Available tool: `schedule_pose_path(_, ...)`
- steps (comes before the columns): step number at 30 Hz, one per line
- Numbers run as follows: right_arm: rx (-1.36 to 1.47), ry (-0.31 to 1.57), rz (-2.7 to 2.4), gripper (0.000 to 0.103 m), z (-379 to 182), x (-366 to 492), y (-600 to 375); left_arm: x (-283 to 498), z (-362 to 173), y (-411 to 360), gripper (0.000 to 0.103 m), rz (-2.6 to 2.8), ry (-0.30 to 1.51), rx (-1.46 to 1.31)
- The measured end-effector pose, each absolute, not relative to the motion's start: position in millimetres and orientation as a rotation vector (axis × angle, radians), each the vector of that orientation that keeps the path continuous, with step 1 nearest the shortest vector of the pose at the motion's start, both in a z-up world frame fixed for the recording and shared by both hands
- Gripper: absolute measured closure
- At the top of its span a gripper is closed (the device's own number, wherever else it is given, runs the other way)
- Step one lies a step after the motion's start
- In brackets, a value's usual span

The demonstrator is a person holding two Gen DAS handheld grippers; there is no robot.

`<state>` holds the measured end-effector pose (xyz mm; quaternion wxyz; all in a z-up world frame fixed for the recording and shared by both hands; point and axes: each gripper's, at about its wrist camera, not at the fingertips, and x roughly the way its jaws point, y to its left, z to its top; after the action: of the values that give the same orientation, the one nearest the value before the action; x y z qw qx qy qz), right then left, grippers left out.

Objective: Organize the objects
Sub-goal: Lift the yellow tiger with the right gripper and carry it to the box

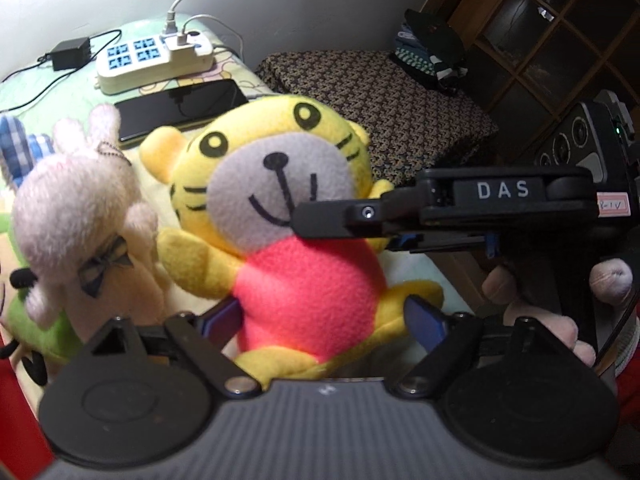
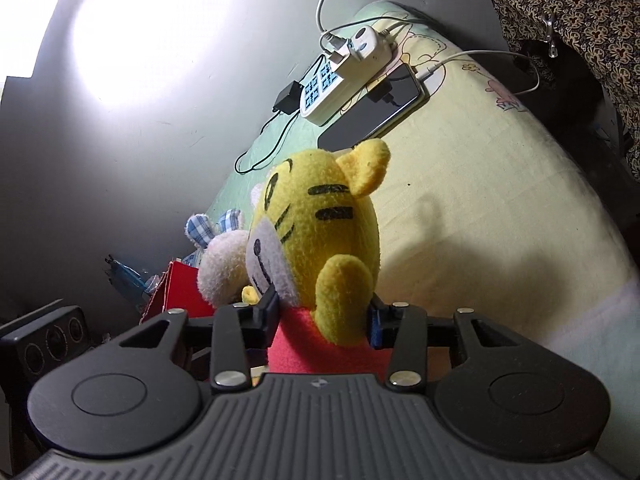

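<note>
A yellow tiger plush (image 1: 280, 184) with a red body stands upright on the bed. My left gripper (image 1: 324, 316) has its blue pads on both sides of the red body at the waist. My right gripper (image 2: 324, 316) comes in from the right of the left wrist view (image 1: 320, 220) and is shut on the tiger (image 2: 320, 232) at its neck and arm. A pink bunny plush (image 1: 76, 208) with a bow leans against the tiger's left side and also shows in the right wrist view (image 2: 220, 264). A green plush (image 1: 36, 320) lies under the bunny.
A white power strip (image 1: 156, 60) with plugged cables, a black adapter (image 1: 70, 54) and a dark phone (image 1: 180, 106) lie on the bed behind the toys. A patterned cloth-covered table (image 1: 380, 100) stands at the right. A red box (image 2: 176, 288) sits by the wall.
</note>
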<state>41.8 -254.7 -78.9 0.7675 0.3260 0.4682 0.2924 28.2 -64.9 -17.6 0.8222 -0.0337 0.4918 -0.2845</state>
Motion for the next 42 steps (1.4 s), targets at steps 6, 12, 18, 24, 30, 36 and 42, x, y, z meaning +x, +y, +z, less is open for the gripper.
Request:
schedule_pose_path(6, 0.655, 0.953, 0.658, 0.059, -51.8, 14.5, -240.0, -3.4, 4.6, -48.1, 0.017, -0.611, 0.993, -0.087)
schedule_pose_path(12, 0.608, 0.891, 0.7, 0.059, -24.7, -11.1, -223.3, -35.6, 27.2, -24.6, 0.017, -0.605, 0.917, -0.101)
schedule_pose_path(18, 0.565, 0.842, 0.764, 0.059, 1.2, -29.1, -191.8, -65.3, 50.9, 8.7, 0.018, -0.561, 0.838, -0.106)
schedule_pose_path(24, 0.518, 0.803, 0.851, 0.059, 21.4, -36.1, -142.7, -84.4, 71.7, 59.6, 0.018, -0.481, 0.788, -0.139)
schedule_pose_path(30, 0.484, 0.768, 0.949, 0.059, 39.3, -35.1, -82.7, -98.9, 90.4, 116.6, 0.018, -0.383, 0.723, -0.154)
schedule_pose_path(36, 0.454, 0.766, 1.017, 0.058, 42.7, -32.3, -14.0, -107.0, 92.1, 177.2, 0.018, -0.279, 0.698, -0.196)
schedule_pose_path(42, 0.453, 0.845, 0.997, 0.058, 19.7, -25.7, 41.2, -98.7, 68.6, 229.5, 0.018, -0.201, 0.744, -0.241)
